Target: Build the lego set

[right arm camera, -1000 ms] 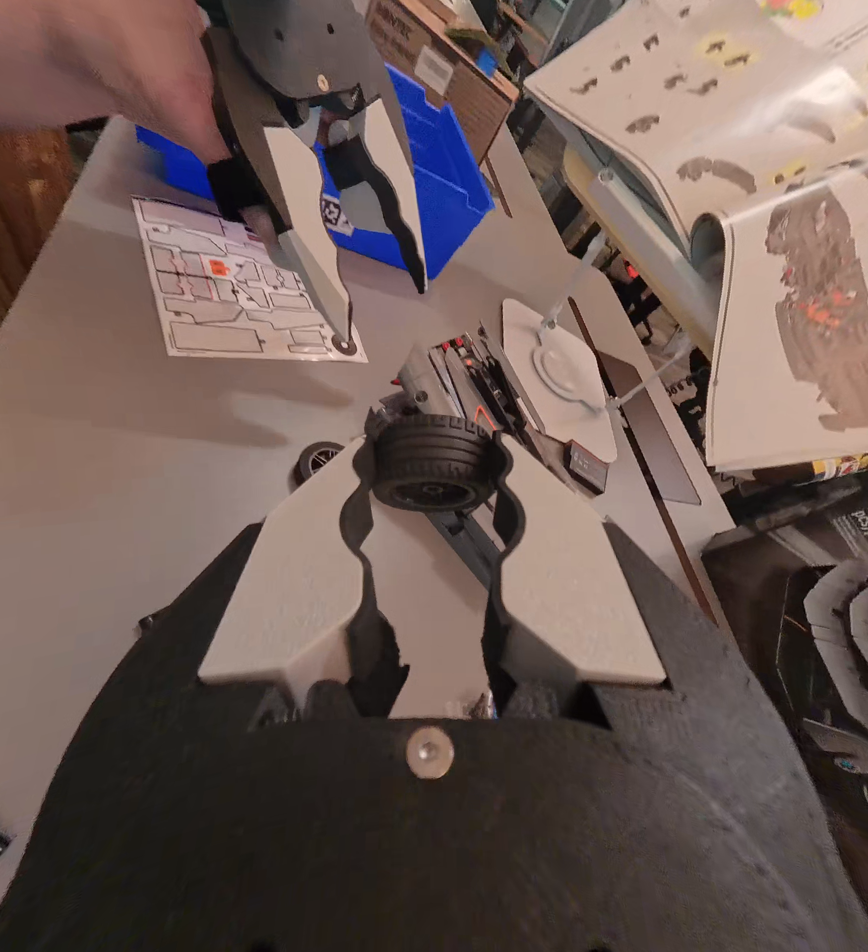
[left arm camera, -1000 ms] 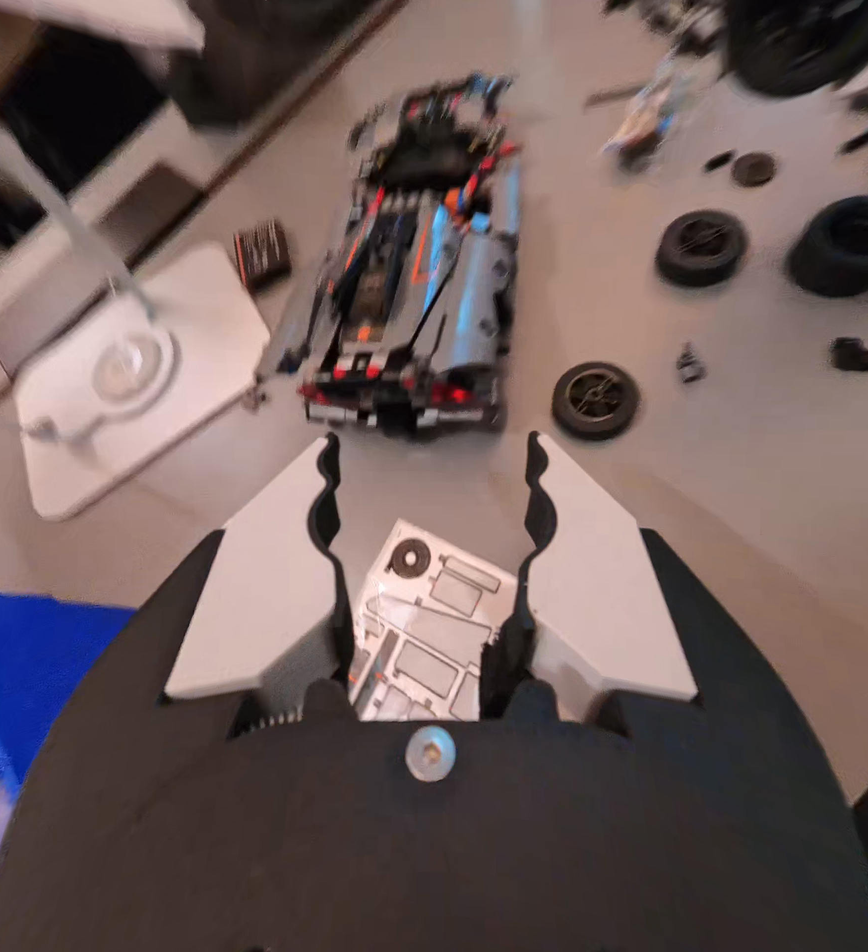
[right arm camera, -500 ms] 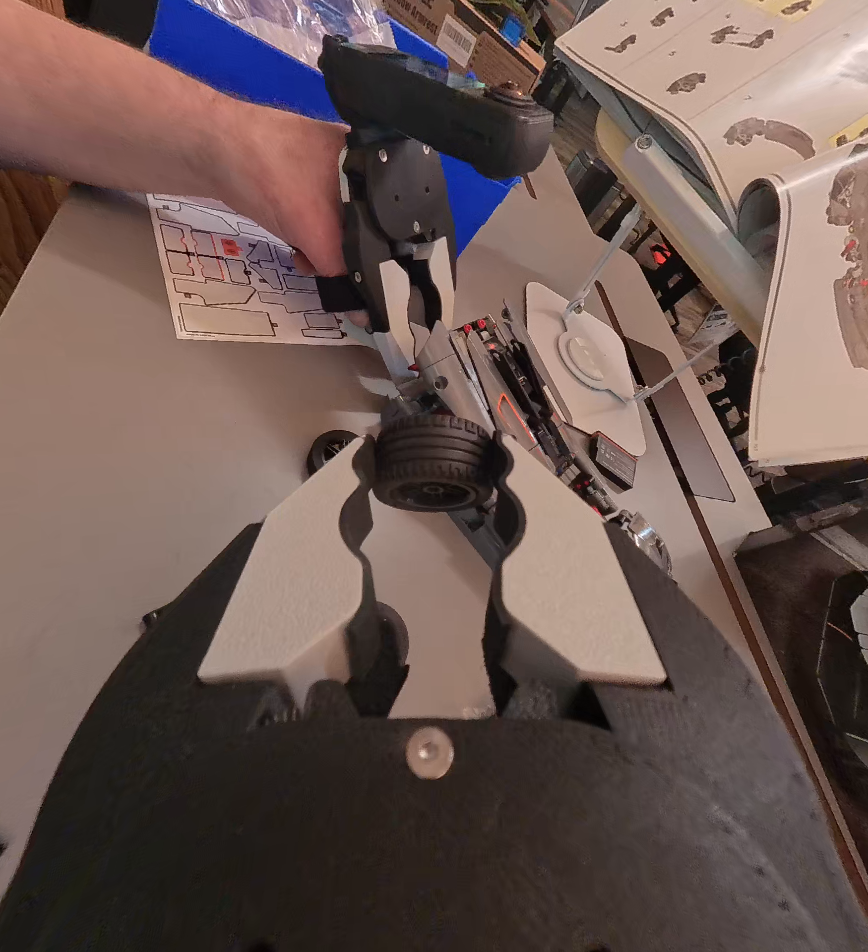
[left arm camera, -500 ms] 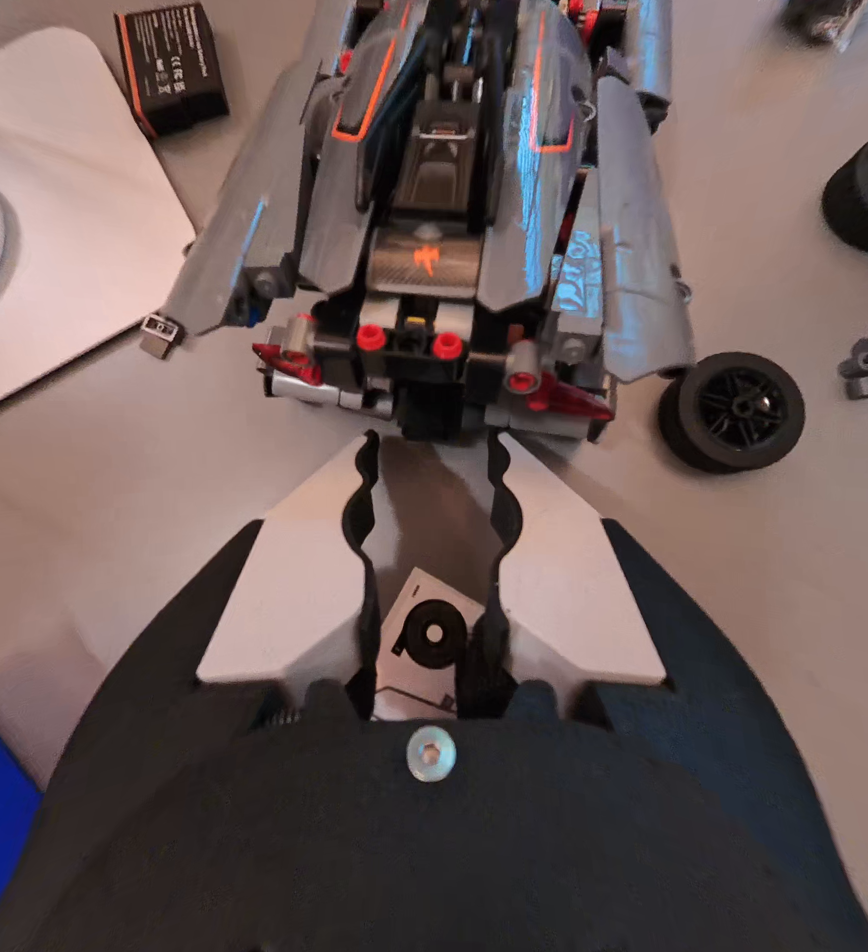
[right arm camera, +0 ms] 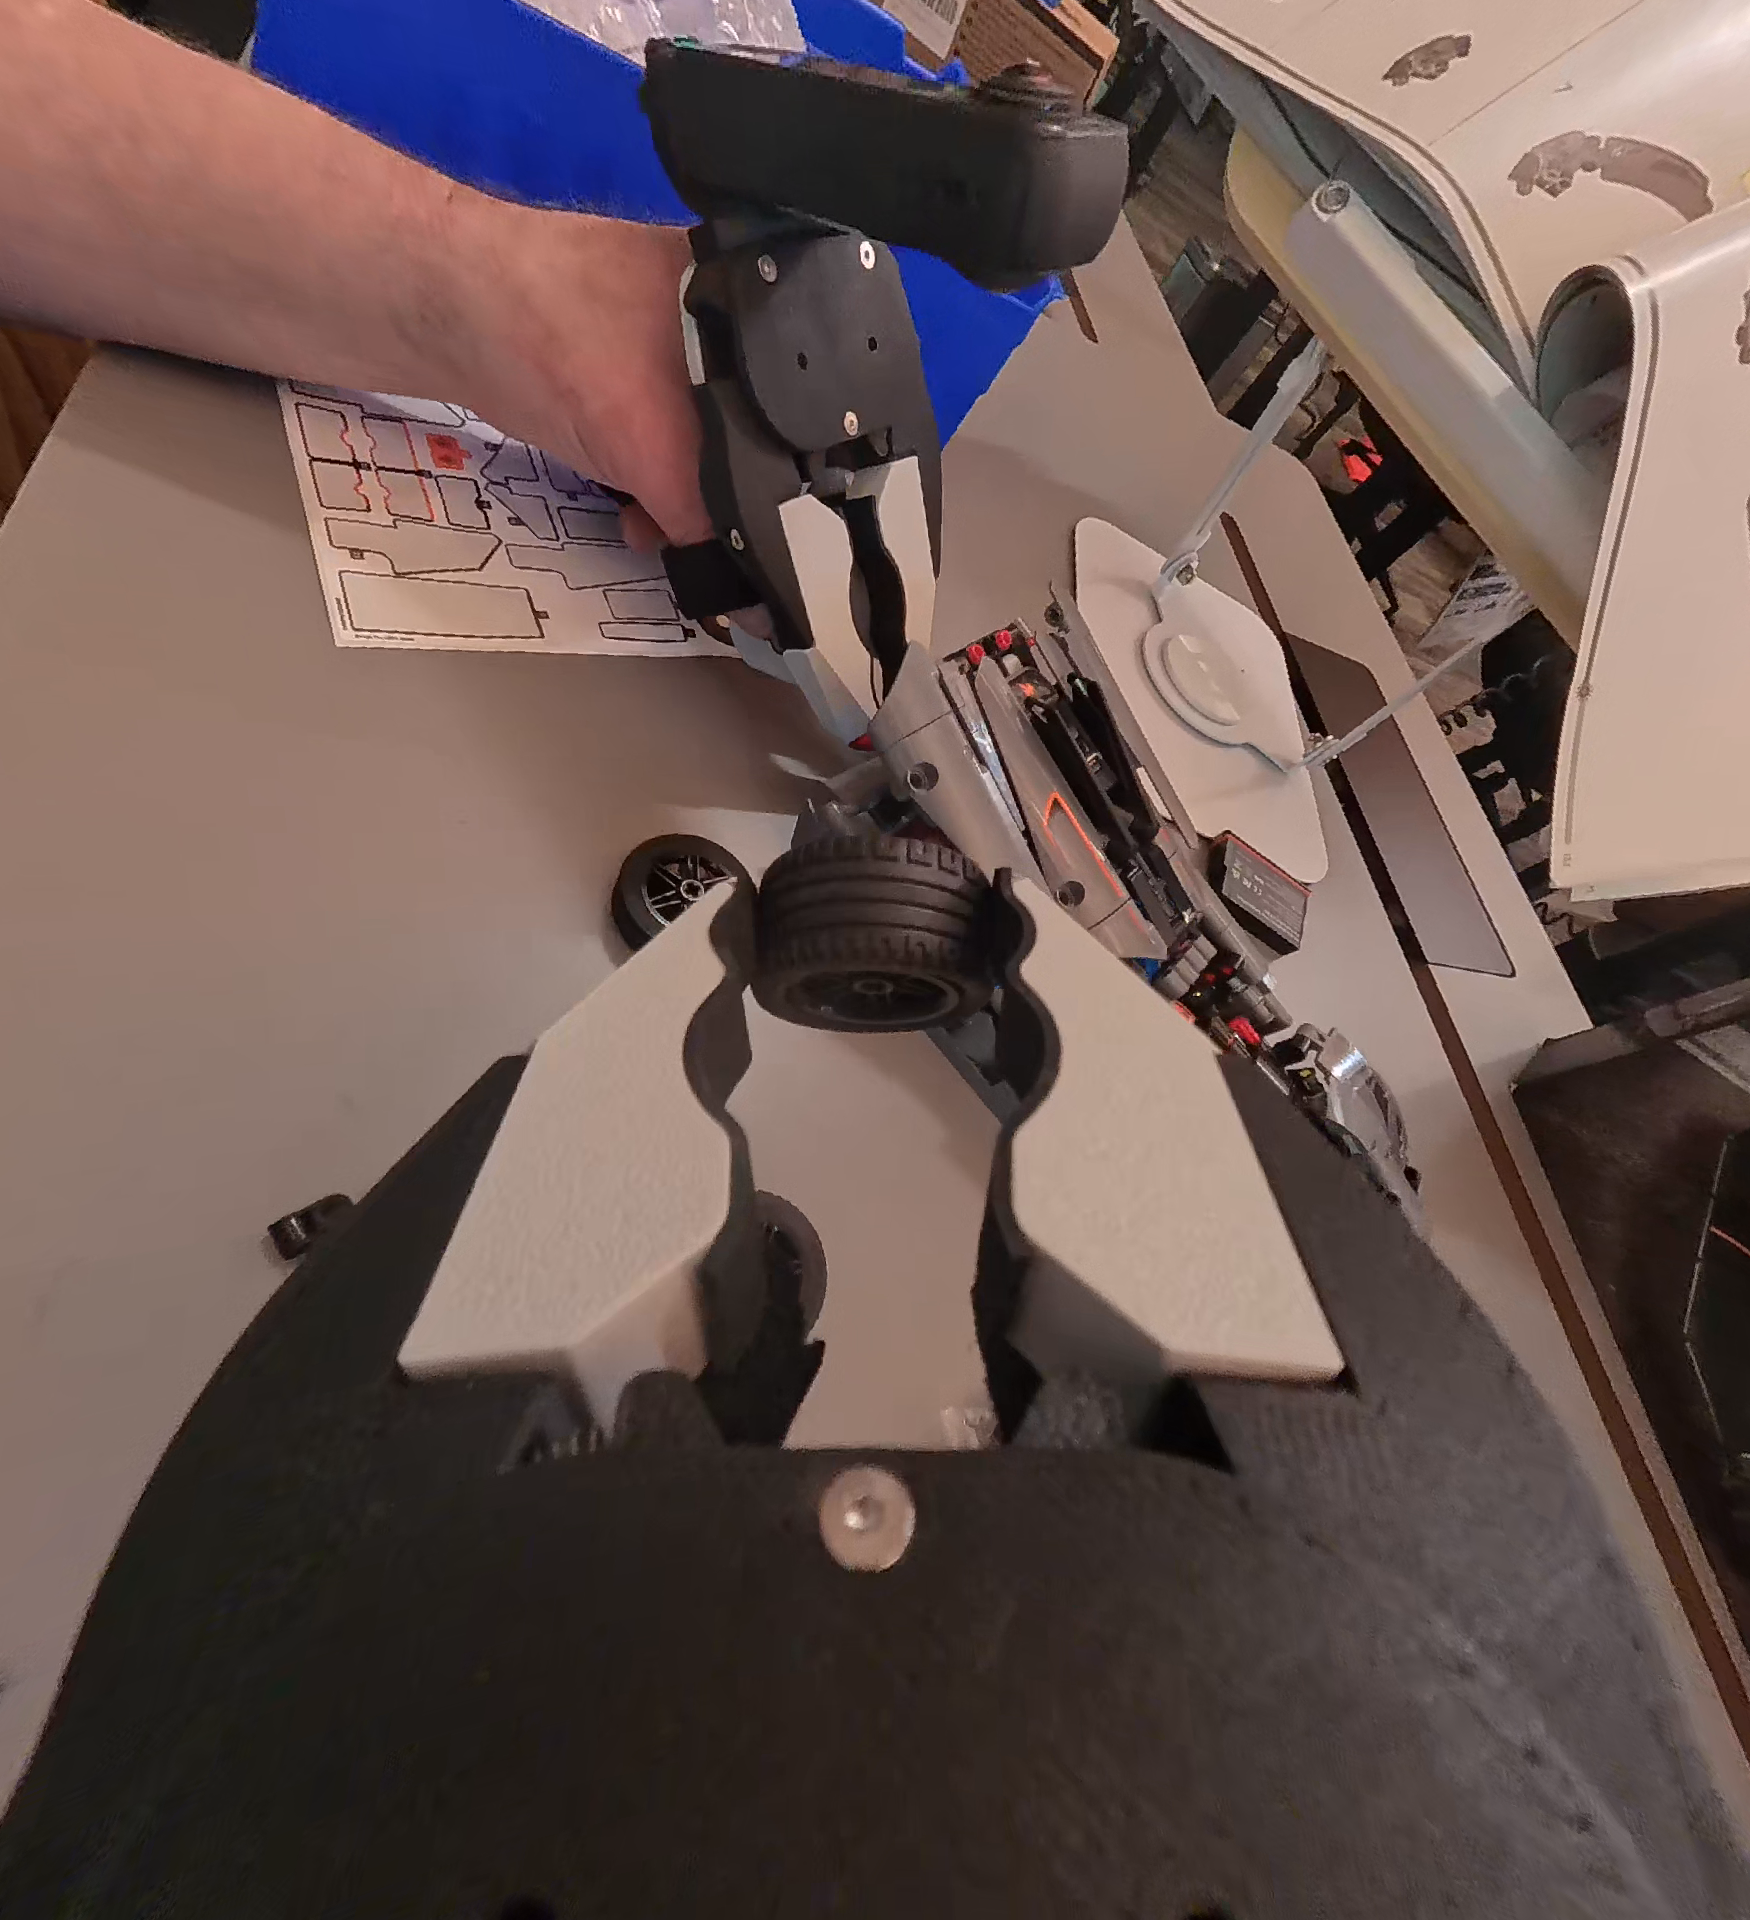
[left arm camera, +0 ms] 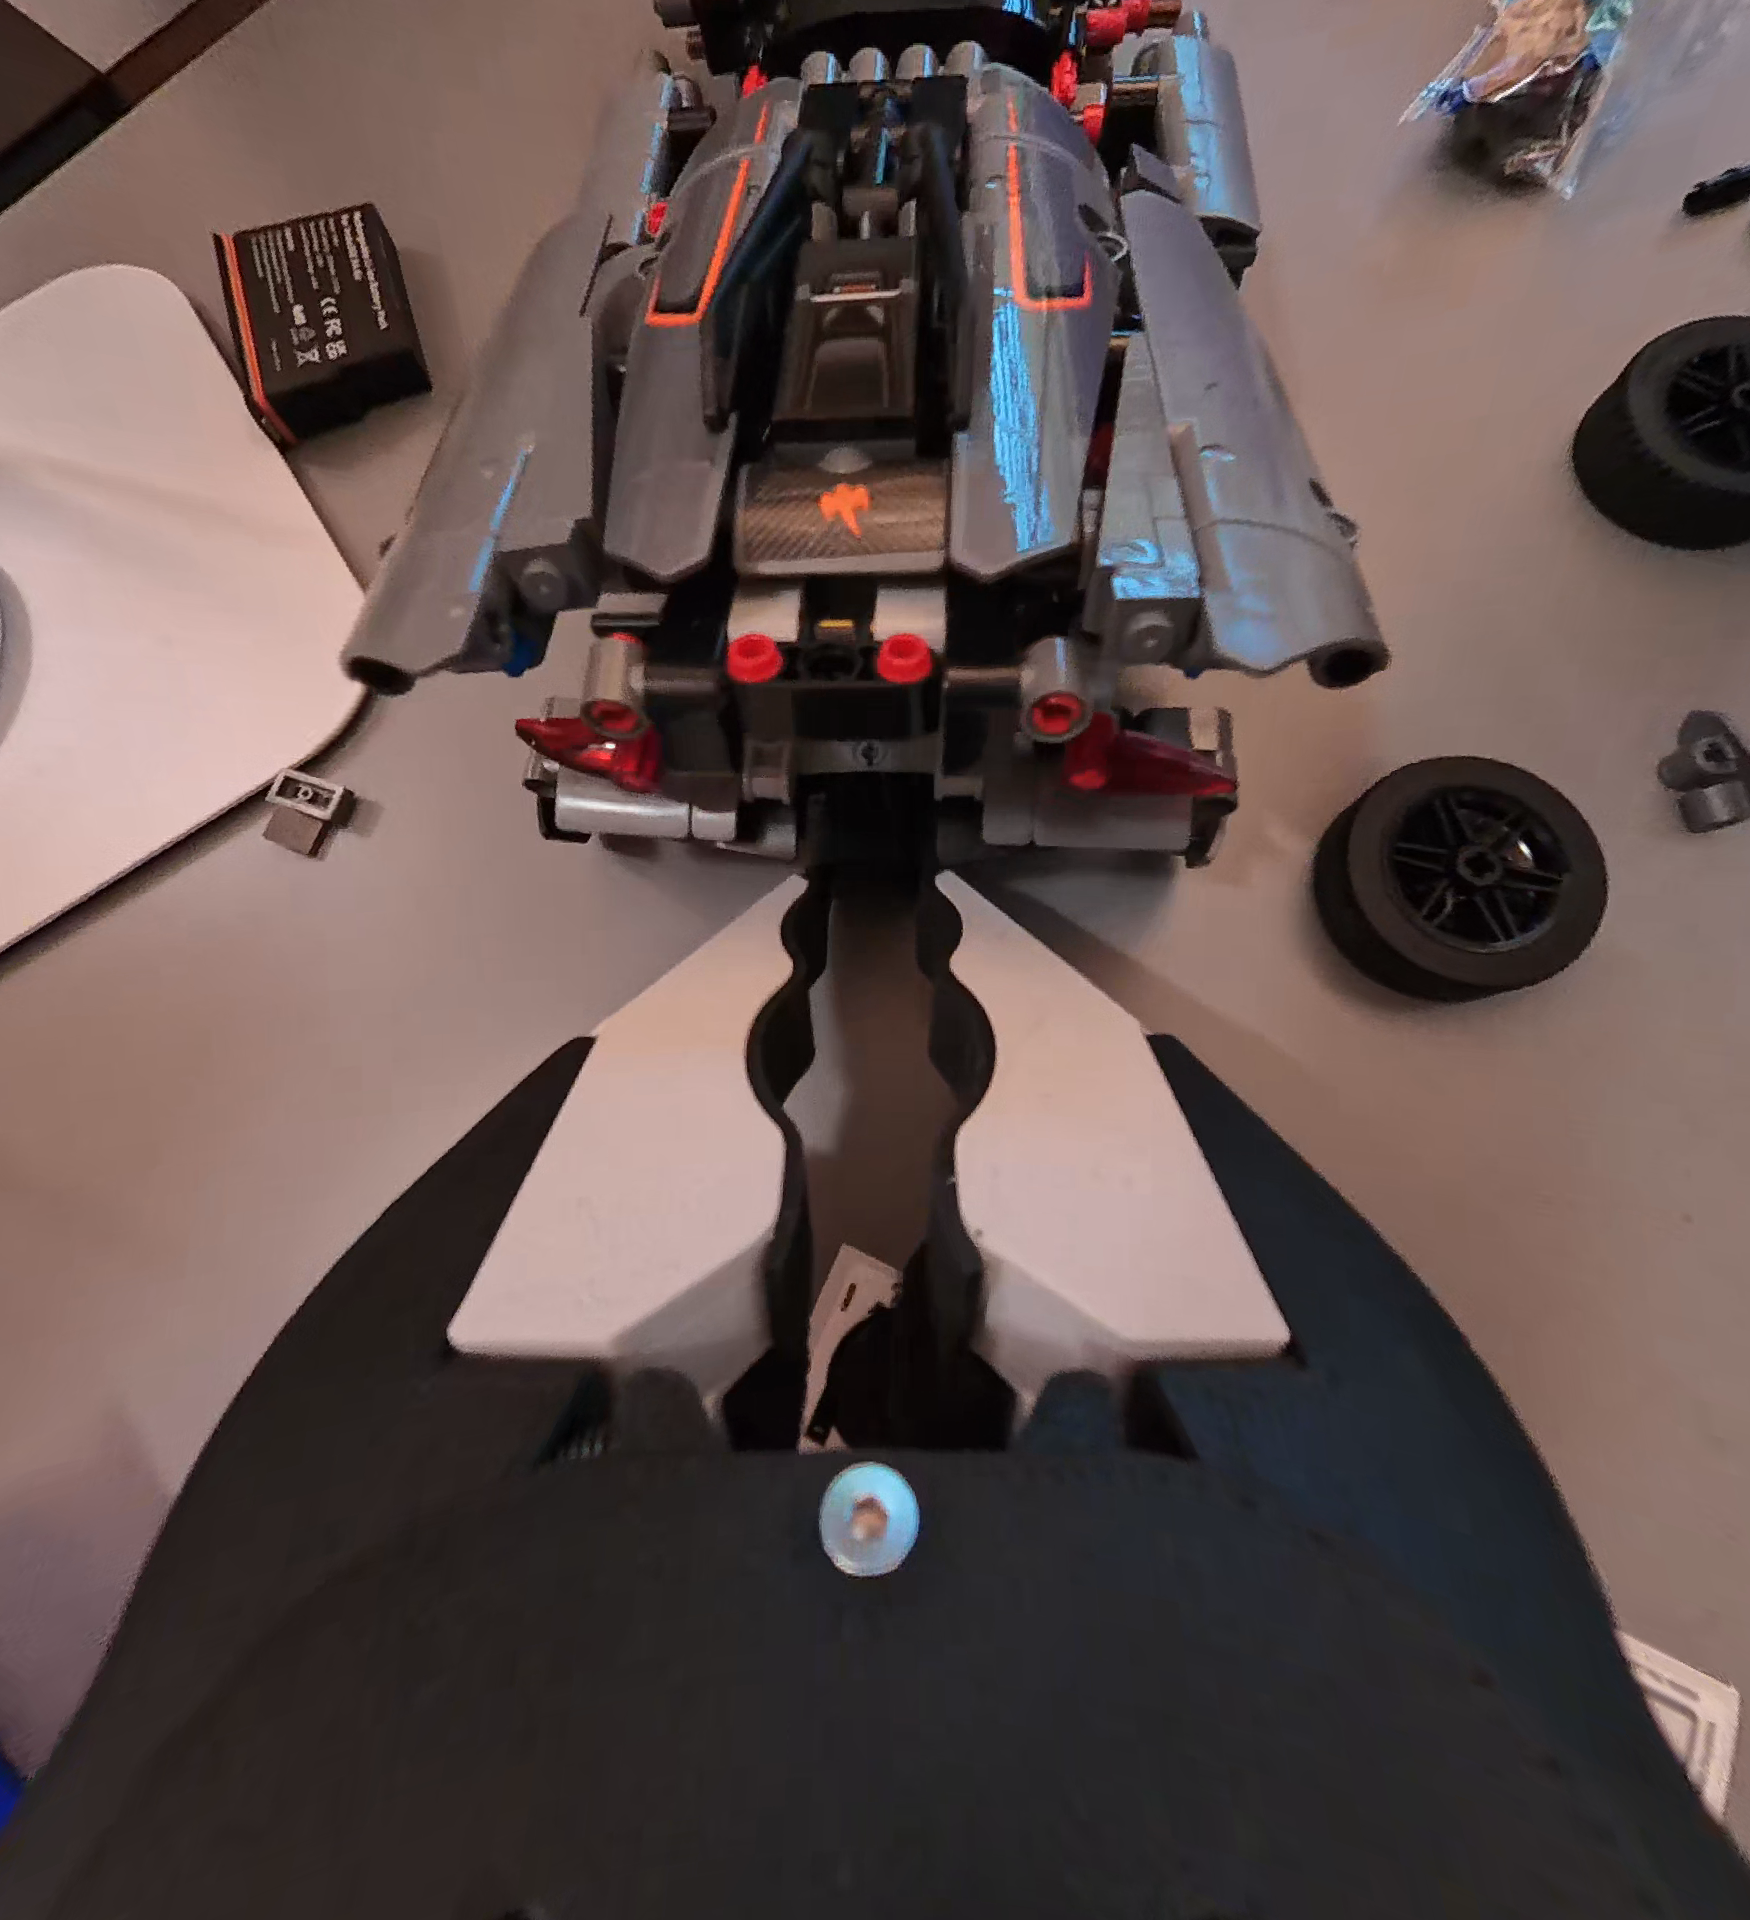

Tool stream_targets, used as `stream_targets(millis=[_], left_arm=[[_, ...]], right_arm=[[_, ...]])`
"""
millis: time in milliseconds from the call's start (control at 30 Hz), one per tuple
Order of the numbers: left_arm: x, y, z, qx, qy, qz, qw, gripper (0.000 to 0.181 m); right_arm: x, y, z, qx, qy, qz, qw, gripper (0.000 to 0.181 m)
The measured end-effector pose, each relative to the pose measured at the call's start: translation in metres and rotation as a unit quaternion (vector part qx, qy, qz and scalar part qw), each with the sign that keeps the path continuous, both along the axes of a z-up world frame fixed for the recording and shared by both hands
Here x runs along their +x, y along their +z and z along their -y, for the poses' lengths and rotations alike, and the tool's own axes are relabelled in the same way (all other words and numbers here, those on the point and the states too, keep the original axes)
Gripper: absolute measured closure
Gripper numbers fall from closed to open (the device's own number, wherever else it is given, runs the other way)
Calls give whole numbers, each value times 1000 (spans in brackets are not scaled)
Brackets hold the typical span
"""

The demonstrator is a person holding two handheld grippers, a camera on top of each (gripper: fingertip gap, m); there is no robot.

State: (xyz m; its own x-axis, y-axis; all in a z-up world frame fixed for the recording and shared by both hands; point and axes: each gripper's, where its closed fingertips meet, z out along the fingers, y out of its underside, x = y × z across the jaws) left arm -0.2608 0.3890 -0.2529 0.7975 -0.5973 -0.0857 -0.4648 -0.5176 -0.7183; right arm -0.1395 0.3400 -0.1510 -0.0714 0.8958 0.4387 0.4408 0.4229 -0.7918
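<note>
A grey and black lego car point(left arm camera: 850, 416) with orange trim and red rear lights lies on the grey table; it also shows in the right wrist view point(right arm camera: 1037, 790). My left gripper point(left arm camera: 868, 883) is at the car's rear end, its jaws narrow around the black middle piece there. A hand holds it in the right wrist view point(right arm camera: 866, 665). My right gripper point(right arm camera: 869, 894) is shut on a black wheel point(right arm camera: 871, 935) with a tyre and holds it against the car's near side, close to the rear.
Loose wheels point(left arm camera: 1463, 873) point(left arm camera: 1712, 426) and a small grey connector point(left arm camera: 1718, 784) lie right of the car. A black battery block point(left arm camera: 325, 312), a white stand base point(left arm camera: 71, 571) and a small grey piece point(left arm camera: 305, 805) lie left. A sticker sheet point(right arm camera: 455, 551), blue bin point(right arm camera: 497, 114) and open booklet point(right arm camera: 1702, 520) are nearby. Tip to tip, the grippers are about 15 cm apart.
My left gripper has moved forward from over the sticker sheet to the car's rear and its jaws have narrowed. My right gripper has kept the wheel and stayed by the car.
</note>
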Motion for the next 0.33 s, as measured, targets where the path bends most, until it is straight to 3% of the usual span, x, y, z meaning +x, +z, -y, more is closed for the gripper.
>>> stream_targets(millis=[33,333], left_arm=[[1,0,0,1,-2,-2,1000,167],[16,7,9,2,-11,4,1000,167]], right_arm=[[0,-1,-1,-1,-1,1,1000,138],[3,-23,-11,-13,-17,48,999,137]])
